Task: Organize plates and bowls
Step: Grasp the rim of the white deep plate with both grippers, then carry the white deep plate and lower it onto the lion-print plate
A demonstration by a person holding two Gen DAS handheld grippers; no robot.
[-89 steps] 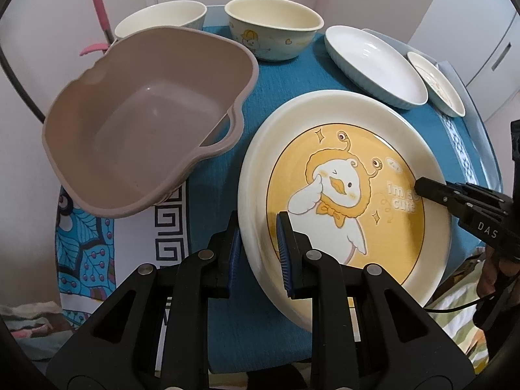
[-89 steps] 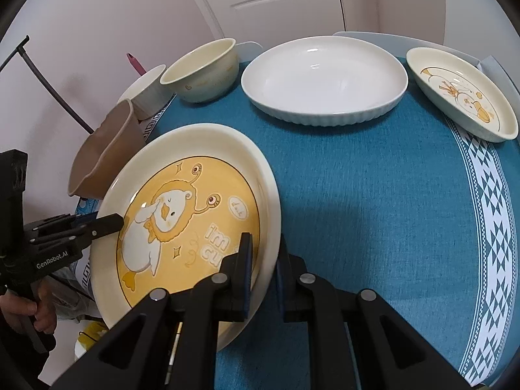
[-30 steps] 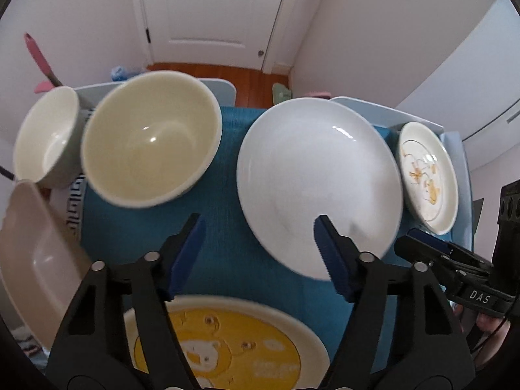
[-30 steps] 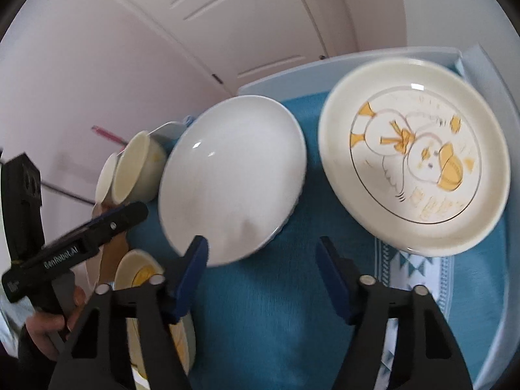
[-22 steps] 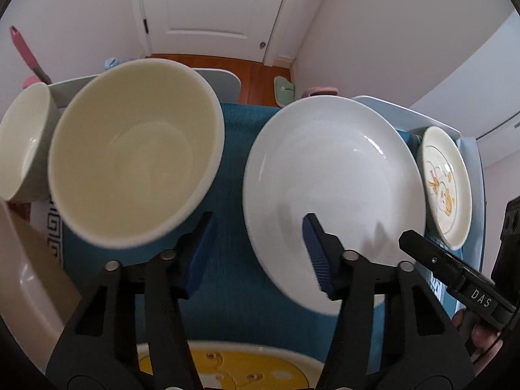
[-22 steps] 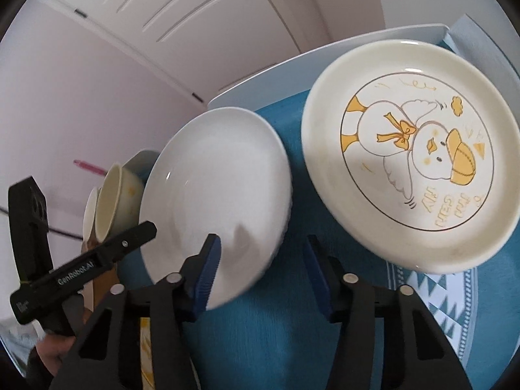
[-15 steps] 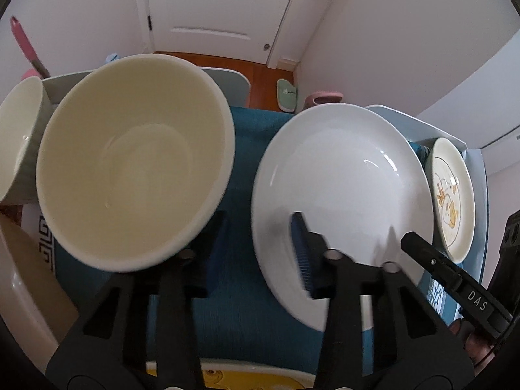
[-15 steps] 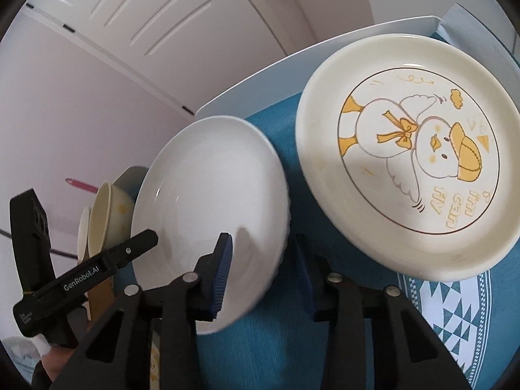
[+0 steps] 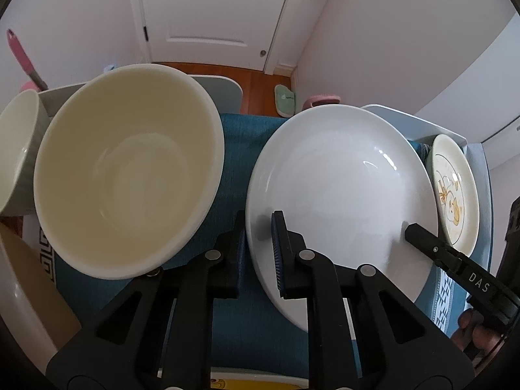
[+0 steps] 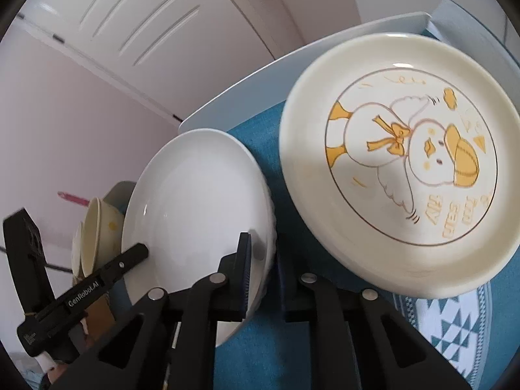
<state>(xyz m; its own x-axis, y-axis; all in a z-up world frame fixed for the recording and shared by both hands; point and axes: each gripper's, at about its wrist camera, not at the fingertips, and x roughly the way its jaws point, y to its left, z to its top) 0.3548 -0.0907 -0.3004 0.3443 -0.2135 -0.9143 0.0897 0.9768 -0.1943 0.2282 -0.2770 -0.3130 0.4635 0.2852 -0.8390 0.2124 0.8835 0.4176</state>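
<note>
— Where's the wide dish?
— On the tablecloth, between the big bowl on its left and the duck plate on its right.
— And the smaller bowl?
— Left of the big one.

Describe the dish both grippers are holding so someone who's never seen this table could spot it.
On the teal tablecloth, between the deep cream bowl and the duck-print plate, sits a wide shallow plate. It alone is plain glossy white, with no picture.
</note>
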